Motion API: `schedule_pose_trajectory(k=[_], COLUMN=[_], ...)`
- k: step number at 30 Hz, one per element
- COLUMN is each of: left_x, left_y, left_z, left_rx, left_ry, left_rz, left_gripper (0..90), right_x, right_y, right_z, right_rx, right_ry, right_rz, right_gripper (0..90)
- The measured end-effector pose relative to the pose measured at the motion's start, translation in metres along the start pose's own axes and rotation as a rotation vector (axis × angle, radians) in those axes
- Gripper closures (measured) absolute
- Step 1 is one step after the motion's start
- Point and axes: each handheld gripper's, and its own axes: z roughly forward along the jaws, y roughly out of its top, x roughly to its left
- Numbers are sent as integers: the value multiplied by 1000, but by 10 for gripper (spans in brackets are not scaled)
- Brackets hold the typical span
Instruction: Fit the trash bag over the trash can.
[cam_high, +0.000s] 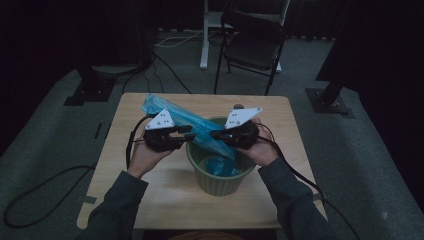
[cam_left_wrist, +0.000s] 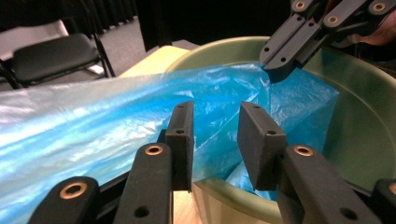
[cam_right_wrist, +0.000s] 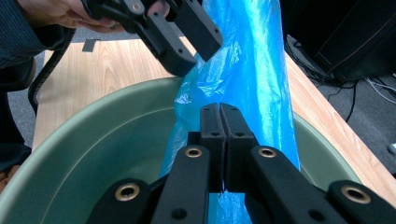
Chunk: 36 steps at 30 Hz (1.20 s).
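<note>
Around the wooden tabletop (cam_high: 150, 190) lie dark cables on grey carpet at the left, with one black folding chair (cam_high: 250, 42) standing beyond the far edge. Left of centre, the left gripper (cam_high: 187, 136) has its jaws spread, the one thin blue plastic bag (cam_high: 172, 112) lying between them untouched. That bag stretches from the far left of the tabletop over the rim and down into the single round green plastic bucket (cam_high: 217, 182) at the near centre. On the right, the right gripper (cam_high: 216, 134) has its jaws pressed together, pinching the bag above the bucket's opening.
</note>
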Motion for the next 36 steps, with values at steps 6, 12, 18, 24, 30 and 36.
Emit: schedule_pose_trajectory(k=[6, 12, 18, 24, 30, 36], left_x=[3, 1, 1, 4, 7, 9], left_y=[2, 3, 4, 3, 1, 1], left_z=[5, 8, 7, 2, -3, -5], left_rx=[-21, -19, -16, -29, -35, -41], left_ry=[-51, -46, -19, 3, 28, 30], left_rz=[-29, -17, -11, -24, -37, -46], left_gripper=[648, 821, 900, 900, 900, 900], right_x=[1, 2, 5, 5, 5, 5], right_y=[0, 0, 0, -1, -2, -5], right_z=[0, 1, 2, 1, 0, -2], right_rx=[-2, -1, 16, 24, 29, 30], right_ry=[6, 11, 7, -1, -8, -14], right_rz=[-12, -21, -35, -40, -39, -34], right_gripper=[888, 886, 882, 892, 893, 897])
